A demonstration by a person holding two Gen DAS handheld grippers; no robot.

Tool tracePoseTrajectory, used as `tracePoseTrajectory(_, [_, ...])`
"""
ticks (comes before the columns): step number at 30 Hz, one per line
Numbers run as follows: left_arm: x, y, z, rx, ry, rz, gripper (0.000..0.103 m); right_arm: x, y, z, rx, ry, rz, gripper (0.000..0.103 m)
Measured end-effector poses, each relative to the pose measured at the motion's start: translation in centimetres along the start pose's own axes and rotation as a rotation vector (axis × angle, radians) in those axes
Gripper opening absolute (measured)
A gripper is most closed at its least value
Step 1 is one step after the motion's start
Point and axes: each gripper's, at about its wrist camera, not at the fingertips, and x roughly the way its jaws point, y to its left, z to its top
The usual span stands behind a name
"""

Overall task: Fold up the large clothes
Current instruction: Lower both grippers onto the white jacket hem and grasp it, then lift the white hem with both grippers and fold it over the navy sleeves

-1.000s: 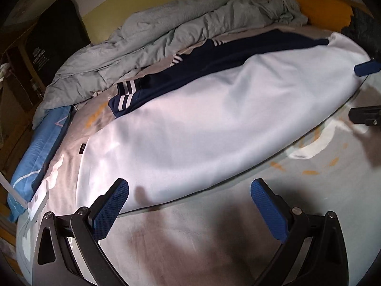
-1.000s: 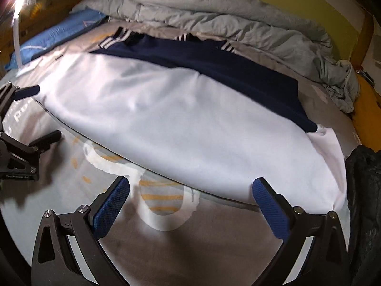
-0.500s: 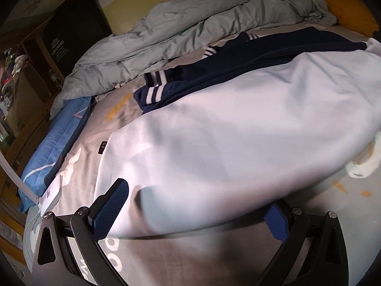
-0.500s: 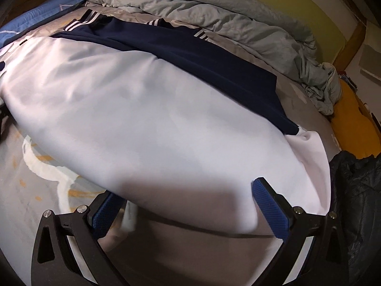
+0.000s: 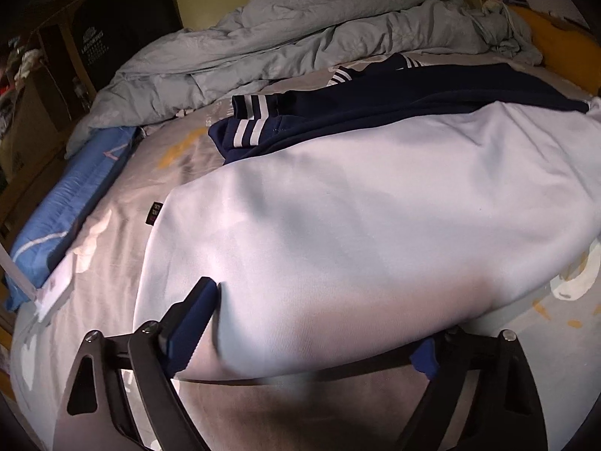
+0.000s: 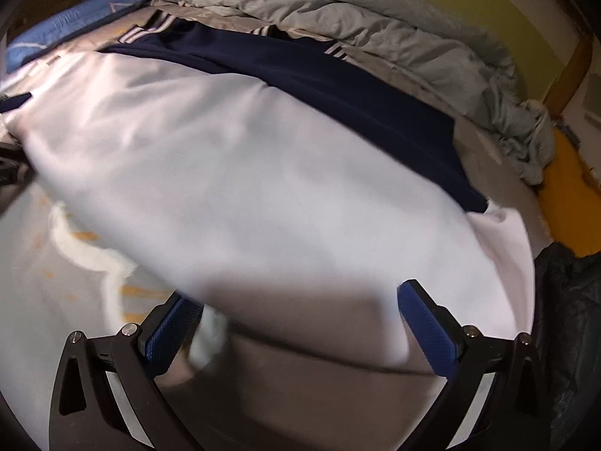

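Where blurred, white garment edge apparently between left claw pads.

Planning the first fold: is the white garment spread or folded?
Spread: the white garment lies flat across the bed, navy sleeves on top.

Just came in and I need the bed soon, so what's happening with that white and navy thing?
A person with a handheld gripper in each hand is folding a large white-and-navy garment spread on the bed. Both the left gripper and the right gripper are open, straddling the garment's near white edge, which lies between their fingers. Neither has clamped it. The navy sleeves with white-striped cuffs lie along the far side, next to a rumpled grey duvet.
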Motion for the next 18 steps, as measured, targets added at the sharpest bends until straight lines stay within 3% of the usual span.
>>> tracePoseTrajectory(5, [0.0,0.5,0.2,-0.027,-0.003,-0.017,0.082,0.7,-2.2,0.3,0.083,-0.020,-0.038,0.103])
tracePoseTrajectory(10, [0.0,1.1,0.2,-0.038,-0.009,-0.031,0.067,0.5,-3.7,0.2,0.135,-0.034,-0.032,0.085])
tracePoseTrajectory(11, [0.0,1.3,0.1,-0.045,-0.009,-0.033,0.064,0.4,-3.7,0.1,0.123,-0.035,-0.039,0.076])
tracePoseTrajectory(12, [-0.1,1.4,0.0,-0.053,-0.010,-0.031,0.054,0.2,-3.6,0.1,0.111,-0.037,-0.049,0.062])
tracePoseTrajectory(14, [-0.3,1.5,0.0,-0.058,-0.021,-0.043,0.041,-0.1,-3.8,-0.2,0.108,-0.044,-0.074,0.051])
tracePoseTrajectory(15, [-0.5,1.4,-0.1,-0.053,-0.028,-0.041,0.035,-0.2,-4.0,-0.3,0.123,-0.048,-0.073,0.037])
tracePoseTrajectory(18, [-2.3,1.0,-0.4,-0.049,-0.064,-0.048,0.028,-1.4,-4.8,-0.7,0.184,-0.072,-0.057,0.020])
